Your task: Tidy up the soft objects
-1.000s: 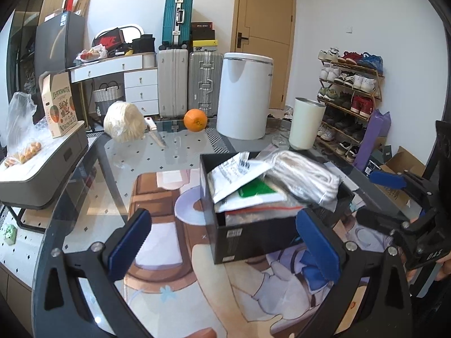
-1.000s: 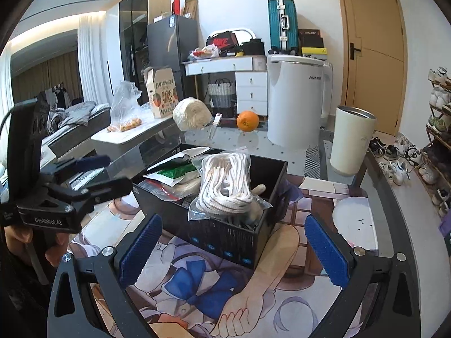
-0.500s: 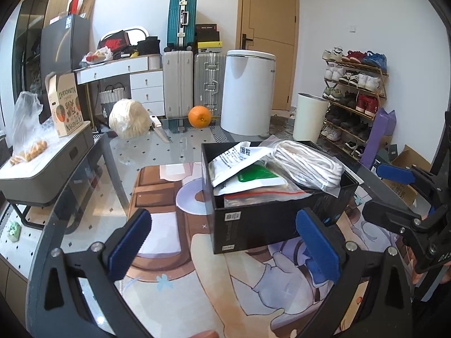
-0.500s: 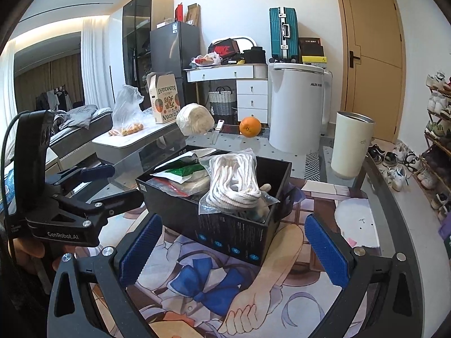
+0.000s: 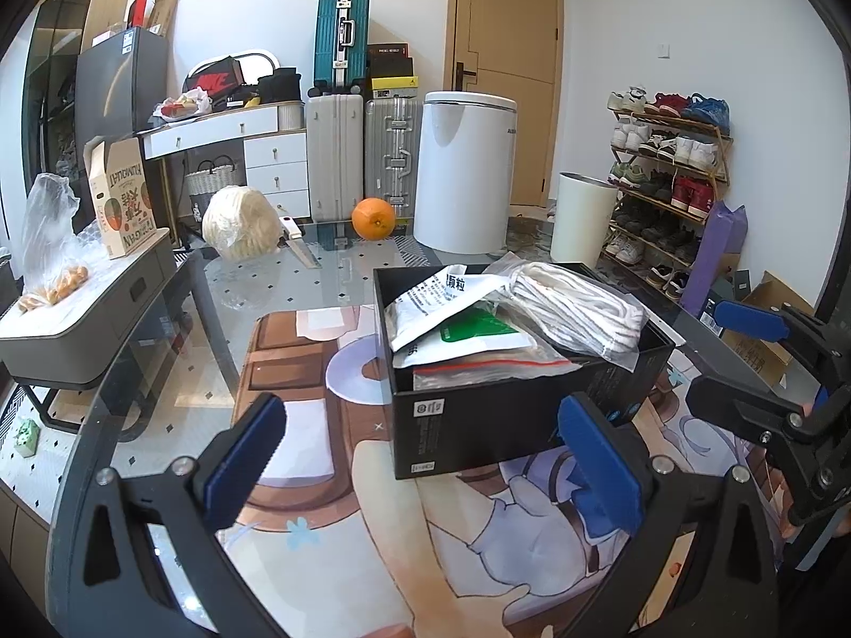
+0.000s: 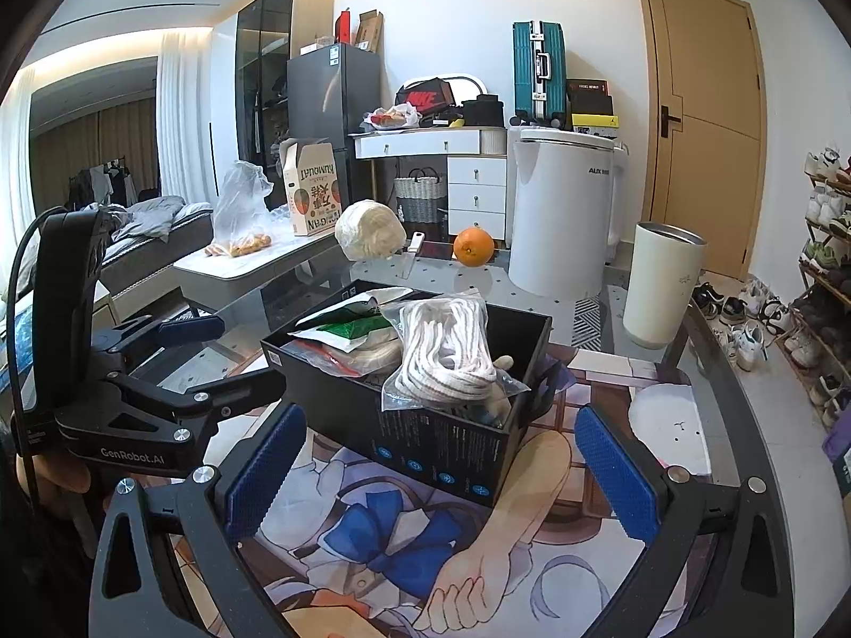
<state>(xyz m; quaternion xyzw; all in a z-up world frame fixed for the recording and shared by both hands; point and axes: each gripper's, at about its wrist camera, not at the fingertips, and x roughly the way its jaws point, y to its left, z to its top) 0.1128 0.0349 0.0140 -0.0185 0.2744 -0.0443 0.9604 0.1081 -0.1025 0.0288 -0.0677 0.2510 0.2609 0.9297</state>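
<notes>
Straight ahead of your right tool (image 6: 436,470), wide and empty, sits the box (image 6: 425,425); its rope bundle (image 6: 447,351) lies nearer than to your equally wide left tool (image 5: 420,462).

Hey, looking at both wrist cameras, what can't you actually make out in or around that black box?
- Bottom of the black box: both views, hidden under the bagged white rope and white printed pouch.
- Green packet: left wrist view, mostly covered by the pouch, label unreadable.
- Red-zip clear bag: contents can't be told.
- Hand holding the left claw: right wrist view, mostly behind the claw's body.
</notes>
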